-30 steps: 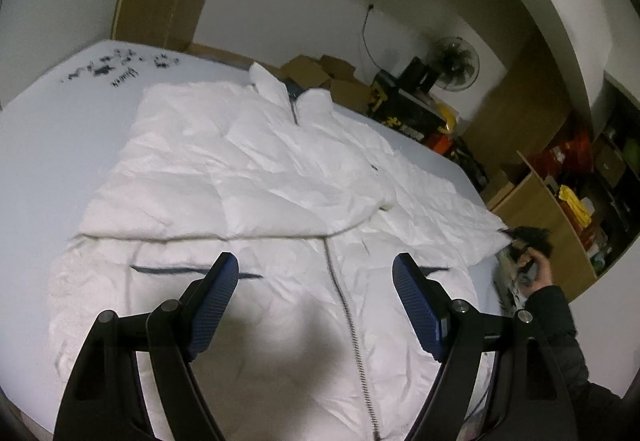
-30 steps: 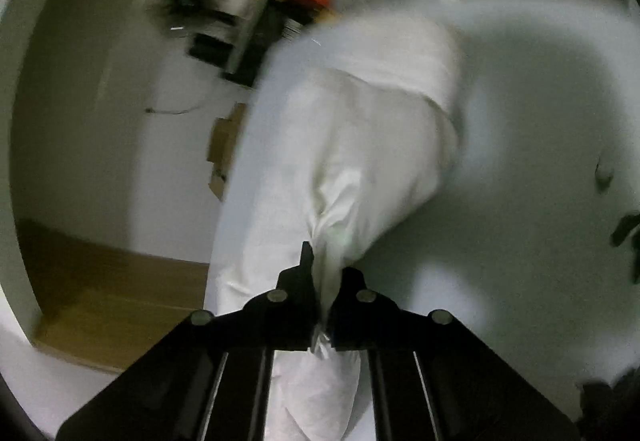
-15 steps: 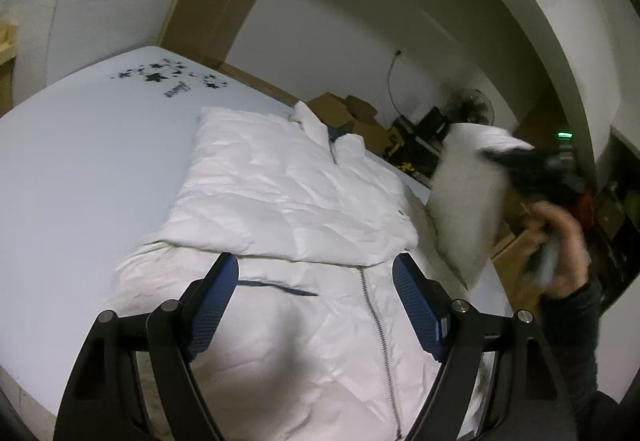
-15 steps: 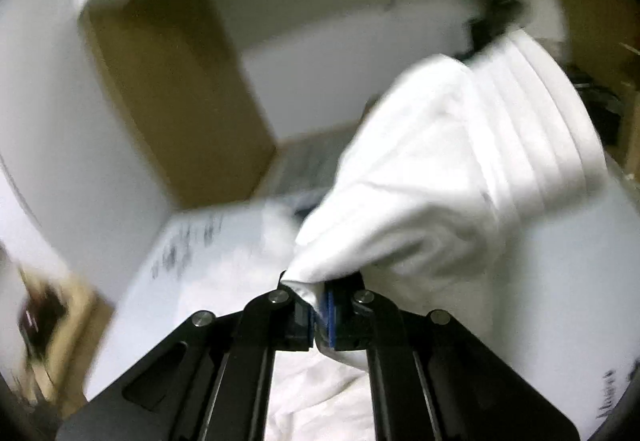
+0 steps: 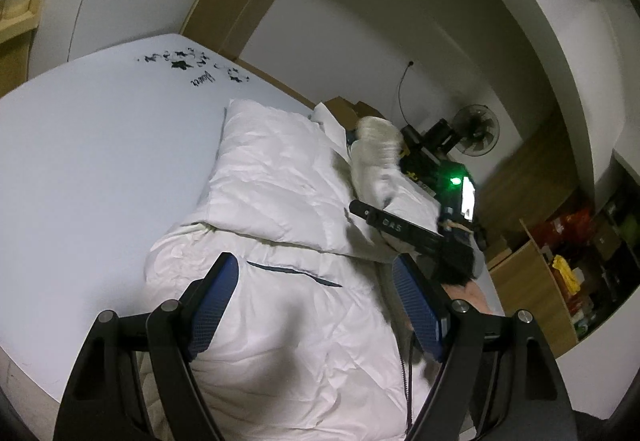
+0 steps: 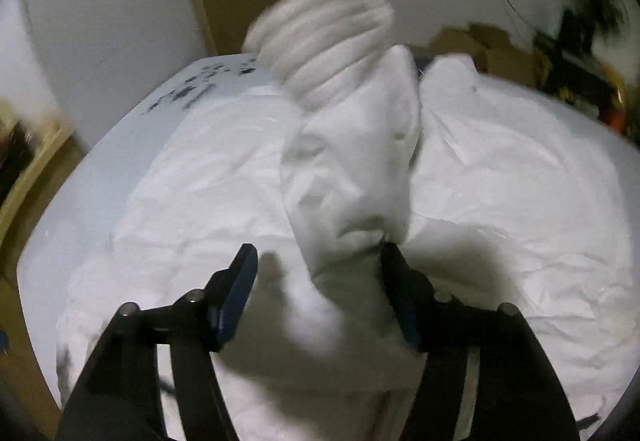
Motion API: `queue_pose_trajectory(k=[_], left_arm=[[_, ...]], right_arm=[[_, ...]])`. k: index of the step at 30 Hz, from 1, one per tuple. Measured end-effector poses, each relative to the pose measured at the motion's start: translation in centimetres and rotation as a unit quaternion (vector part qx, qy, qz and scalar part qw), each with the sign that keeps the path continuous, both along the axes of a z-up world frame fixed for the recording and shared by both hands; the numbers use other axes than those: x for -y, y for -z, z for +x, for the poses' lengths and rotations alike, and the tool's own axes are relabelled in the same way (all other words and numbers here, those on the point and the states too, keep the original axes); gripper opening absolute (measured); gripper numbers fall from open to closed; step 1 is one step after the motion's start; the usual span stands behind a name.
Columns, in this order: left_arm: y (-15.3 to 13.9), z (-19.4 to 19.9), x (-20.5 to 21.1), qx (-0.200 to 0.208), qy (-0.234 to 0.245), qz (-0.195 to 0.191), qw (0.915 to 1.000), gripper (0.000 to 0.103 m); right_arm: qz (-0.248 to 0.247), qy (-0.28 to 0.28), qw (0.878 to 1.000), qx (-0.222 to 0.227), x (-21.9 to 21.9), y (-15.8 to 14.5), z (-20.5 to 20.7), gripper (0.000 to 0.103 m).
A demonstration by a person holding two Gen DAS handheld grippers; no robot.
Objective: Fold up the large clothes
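A jacket (image 5: 280, 201) lies spread on a bed (image 5: 100, 145). One sleeve (image 5: 276, 197) is folded across its chest. The other sleeve (image 6: 348, 161) stands up between the spread fingers of the right gripper (image 6: 316, 289), above the jacket's middle. The left gripper (image 5: 316, 305) hovers over the hem.

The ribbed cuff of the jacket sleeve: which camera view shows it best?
The left wrist view shows the ribbed cuff best: sharp, raised above the white jacket, beside the right gripper. In the right wrist view the cuff is larger but blurred, beyond the open fingers.
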State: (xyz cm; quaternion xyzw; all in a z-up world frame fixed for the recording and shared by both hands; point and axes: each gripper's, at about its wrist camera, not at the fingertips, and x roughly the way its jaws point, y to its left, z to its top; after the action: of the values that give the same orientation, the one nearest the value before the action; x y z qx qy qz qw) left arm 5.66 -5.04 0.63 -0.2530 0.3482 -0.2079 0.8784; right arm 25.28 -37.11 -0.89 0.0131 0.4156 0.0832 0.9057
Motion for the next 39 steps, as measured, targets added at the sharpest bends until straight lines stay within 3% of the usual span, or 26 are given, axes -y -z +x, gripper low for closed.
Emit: queue_pose_trajectory(k=[3,6,8,11,13,14,16,20,28,29,33,35,37,39], left_arm=[[0.0,0.2,0.3,-0.005,-0.001,0.010,0.9999,0.080],[-0.3,1.5,1.1,-0.013,-0.001,0.024,0.9996,0.080],[-0.3,3.6,2.3,-0.035,0.016,-0.004,0.9993,0.080],[0.5,8.4,5.9,-0.093,0.056,-0.061,0.9922,0.080],[1.5,11.6,8.7,-0.134,0.079,-0.102,0.9826,0.080],[2.6,13.6,10.5,-0.164,0.090,-0.129,0.9738,0.080],[4.0,15.8,12.8,-0.194,0.092,-0.147,0.9655,0.080],[6.4,20.2,15.1,-0.201,0.050,-0.121,0.9710,0.080],[8.2,24.9,13.9,-0.211,0.016,-0.160,0.9642,0.077],[8.3,24.8,14.0,-0.215,0.020,-0.153,0.9644,0.075],[8.9,24.2,13.7,-0.188,0.027,-0.095,0.9771,0.033],[10.5,24.5,13.0,-0.200,0.025,-0.108,0.9736,0.022],[11.4,24.8,12.4,-0.206,0.026,-0.125,0.9702,0.021],[10.9,24.6,12.6,-0.197,0.027,-0.113,0.9735,0.017]], right_arm=[[0.046,0.007,0.999,0.005,0.7,-1.2,-2.5,0.066],[0.142,0.034,0.989,0.007,4.4,-2.8,-5.3,0.072],[0.206,0.055,0.977,0.008,7.4,-3.6,-7.2,0.075],[0.258,0.078,0.963,0.023,11.4,-4.2,-9.4,0.075],[0.270,0.086,0.958,0.038,13.1,-5.2,-10.8,0.075],[0.274,0.085,0.957,0.045,13.6,-5.5,-11.8,0.075],[0.275,0.089,0.956,0.058,15.0,-6.2,-12.7,0.075],[0.261,0.099,0.956,0.093,17.7,-7.0,-16.0,0.075],[0.250,0.118,0.955,0.105,20.3,-5.7,-18.0,0.075],[0.253,0.120,0.955,0.102,20.6,-5.4,-18.1,0.075],[0.270,0.133,0.948,0.100,21.1,-4.5,-18.3,0.075],[0.281,0.139,0.945,0.100,21.3,-4.4,-18.4,0.075],[0.285,0.141,0.943,0.101,21.3,-4.4,-18.6,0.075],[0.284,0.141,0.943,0.106,21.3,-4.8,-19.0,0.075]])
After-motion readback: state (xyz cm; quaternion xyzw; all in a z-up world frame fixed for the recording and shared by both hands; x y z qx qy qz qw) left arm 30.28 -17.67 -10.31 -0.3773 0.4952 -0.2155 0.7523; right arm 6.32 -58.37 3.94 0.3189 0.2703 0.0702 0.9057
